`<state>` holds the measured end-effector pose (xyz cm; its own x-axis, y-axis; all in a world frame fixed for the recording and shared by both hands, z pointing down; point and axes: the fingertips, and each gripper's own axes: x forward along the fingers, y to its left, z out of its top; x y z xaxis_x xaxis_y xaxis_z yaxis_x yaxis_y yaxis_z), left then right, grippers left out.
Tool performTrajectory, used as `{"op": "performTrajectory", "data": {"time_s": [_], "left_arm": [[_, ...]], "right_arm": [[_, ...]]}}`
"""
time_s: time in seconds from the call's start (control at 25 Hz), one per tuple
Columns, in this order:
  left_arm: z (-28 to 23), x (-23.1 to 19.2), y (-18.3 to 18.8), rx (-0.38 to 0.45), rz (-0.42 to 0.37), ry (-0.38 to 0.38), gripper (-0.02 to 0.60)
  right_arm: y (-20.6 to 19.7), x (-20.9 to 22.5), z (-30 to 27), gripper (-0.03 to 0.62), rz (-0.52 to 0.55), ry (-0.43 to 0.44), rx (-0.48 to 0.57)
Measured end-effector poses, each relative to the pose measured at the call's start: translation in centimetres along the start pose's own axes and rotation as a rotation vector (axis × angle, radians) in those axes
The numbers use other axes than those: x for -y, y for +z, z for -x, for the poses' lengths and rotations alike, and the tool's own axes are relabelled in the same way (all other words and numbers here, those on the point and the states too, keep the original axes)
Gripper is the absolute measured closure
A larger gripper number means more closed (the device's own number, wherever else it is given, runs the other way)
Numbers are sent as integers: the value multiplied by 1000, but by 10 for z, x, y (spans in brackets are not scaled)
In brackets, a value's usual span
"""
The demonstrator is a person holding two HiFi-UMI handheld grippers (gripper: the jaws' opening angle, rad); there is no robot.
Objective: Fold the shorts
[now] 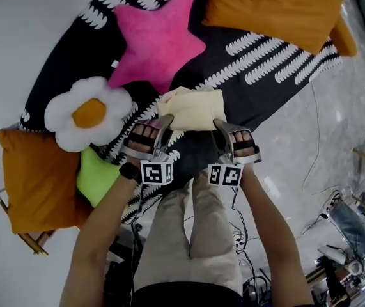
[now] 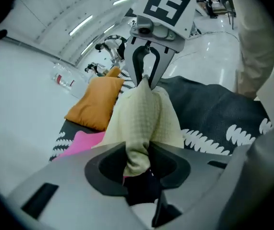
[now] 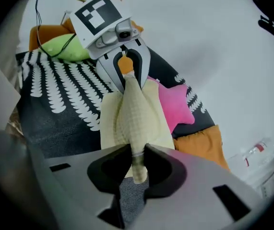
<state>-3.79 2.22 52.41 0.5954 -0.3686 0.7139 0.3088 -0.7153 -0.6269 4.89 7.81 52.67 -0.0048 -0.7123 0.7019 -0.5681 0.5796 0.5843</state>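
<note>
Above the rug (image 1: 284,62): shorts (image 1: 192,109), judged soft, light, limp.
Left gripper (image 1: 165,121), right gripper (image 1: 220,125): jaws each pinch one end, a sound hold.

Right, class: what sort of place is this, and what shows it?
Probably a staged lounge corner in a lab or studio: a patterned rug with a pink star cushion and orange cushion, on a glossy floor with loose cables.

Pink star cushion (image 1: 156,40), flower cushion (image 1: 87,114), patterned rug (image 1: 268,94)
</note>
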Motion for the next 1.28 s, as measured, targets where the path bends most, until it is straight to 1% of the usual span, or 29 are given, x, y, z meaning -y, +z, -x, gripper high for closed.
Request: {"op": "performTrajectory", "data": {"time_s": [0.04, 0.08, 0.12, 0.16, 0.24, 0.32, 0.36, 0.4, 0.44, 0.48, 0.56, 0.6, 0.64, 0.72, 0.76, 0.8, 0.84, 0.88, 0.96, 1.0, 1.04, 1.12, 1.2, 1.28], "left_arm": [[-5, 9, -9, -8, 17, -26, 450], [-10, 23, -18, -22, 37, -77, 438], [-14, 42, -27, -41, 51, -147, 424], [-15, 63, -33, -57, 55, -223, 410], [-6, 101, -37, -65, 68, -357, 394], [9, 123, -31, -49, 103, -434, 371], [16, 131, -28, -40, 116, -466, 347], [24, 139, -25, -33, 124, -504, 311], [31, 148, -23, -25, 127, -545, 276], [38, 155, -22, -15, 123, -584, 241], [50, 160, -21, 11, 104, -627, 223], [54, 155, -20, 25, 96, -626, 221], [56, 148, -20, 37, 93, -613, 220], [53, 130, -21, 50, 99, -571, 219], [49, 122, -23, 46, 109, -555, 219], [42, 118, -25, 33, 120, -548, 219], [34, 118, -27, 9, 129, -553, 218], [25, 121, -29, -22, 138, -570, 215], [8, 135, -32, -93, 155, -626, 206], [3, 140, -32, -123, 168, -652, 203], [1, 139, -29, -144, 185, -667, 197], [11, 121, -17, -152, 238, -659, 192], [39, 87, 1, -121, 312, -613, 192], [80, 43, 21, -70, 400, -546, 192]], "right_arm": [[0, -9, -9, 496, -1, 0, -22], [-1, -24, -18, 490, -9, 32, -49], [-4, -45, -25, 478, -20, 95, -77], [-7, -69, -28, 458, -31, 177, -105], [-11, -114, -23, 436, -46, 328, -140], [-10, -139, -7, 422, -59, 407, -144], [-10, -147, 2, 412, -63, 437, -140], [-10, -156, 11, 387, -64, 472, -133], [-10, -164, 20, 364, -62, 515, -127], [-9, -171, 29, 359, -61, 562, -121], [-4, -174, 44, 345, -83, 629, -100], [2, -166, 49, 344, -118, 631, -77], [11, -154, 51, 344, -166, 610, -44], [27, -127, 44, 344, -260, 532, 21], [32, -117, 34, 345, -292, 493, 35], [31, -111, 22, 345, -319, 462, 29], [25, -110, 8, 345, -350, 447, 1], [15, -113, -4, 345, -391, 449, -42], [-5, -125, -19, 344, -489, 492, -124], [-9, -126, -20, 339, -529, 509, -142], [-8, -122, -16, 338, -562, 512, -140], [2, -102, 8, 330, -638, 483, -107], [13, -77, 49, 330, -741, 439, -70], [23, -48, 102, 332, -829, 394, -53]]}}
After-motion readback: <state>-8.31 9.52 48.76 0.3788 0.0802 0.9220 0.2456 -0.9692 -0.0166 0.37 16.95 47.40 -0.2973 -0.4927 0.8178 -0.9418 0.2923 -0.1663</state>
